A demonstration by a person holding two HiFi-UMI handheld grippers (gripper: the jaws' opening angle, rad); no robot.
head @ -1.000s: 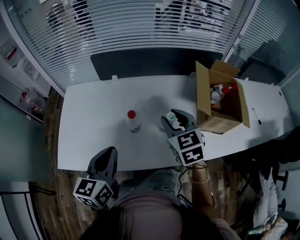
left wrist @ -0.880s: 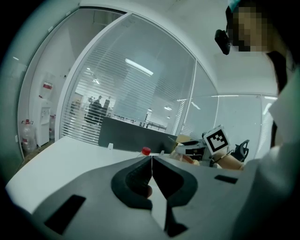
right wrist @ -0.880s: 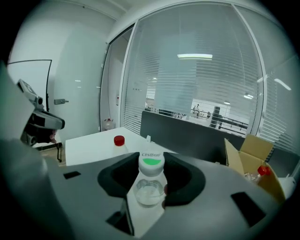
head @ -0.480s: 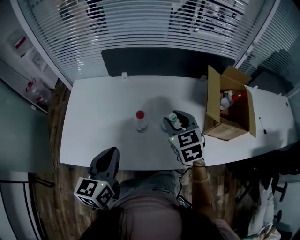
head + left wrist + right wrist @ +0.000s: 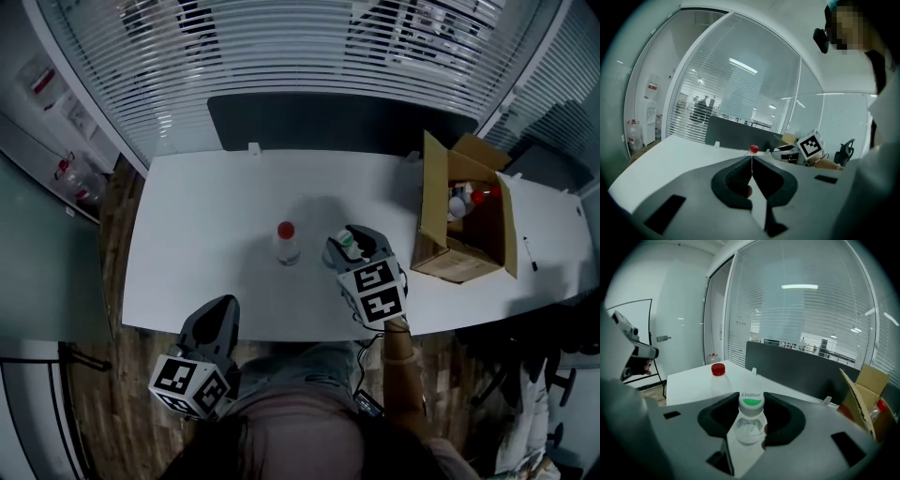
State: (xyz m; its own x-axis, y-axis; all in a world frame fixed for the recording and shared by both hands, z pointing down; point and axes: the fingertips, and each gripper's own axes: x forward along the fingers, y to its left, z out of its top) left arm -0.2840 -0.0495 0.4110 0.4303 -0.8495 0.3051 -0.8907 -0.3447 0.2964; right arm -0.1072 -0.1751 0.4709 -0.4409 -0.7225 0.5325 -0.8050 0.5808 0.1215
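Jaws of the left hand-held gripper (image 5: 751,161) are clenched on nothing, off the near edge of the white tabletop (image 5: 197,234). A clear plastic bottle with a red cap (image 5: 287,243) stands alone. The right hand-held gripper (image 5: 356,242) grasps a small clear bottle with a green-and-white cap (image 5: 750,423) — upright, over the tabletop. It looks smooth and round, so it might slip if the squeeze loosens. An open brown cardboard box (image 5: 436,230) sits far right.

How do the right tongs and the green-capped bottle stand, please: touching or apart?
Touching: in the right gripper view the right tongs clamp the green-capped bottle.
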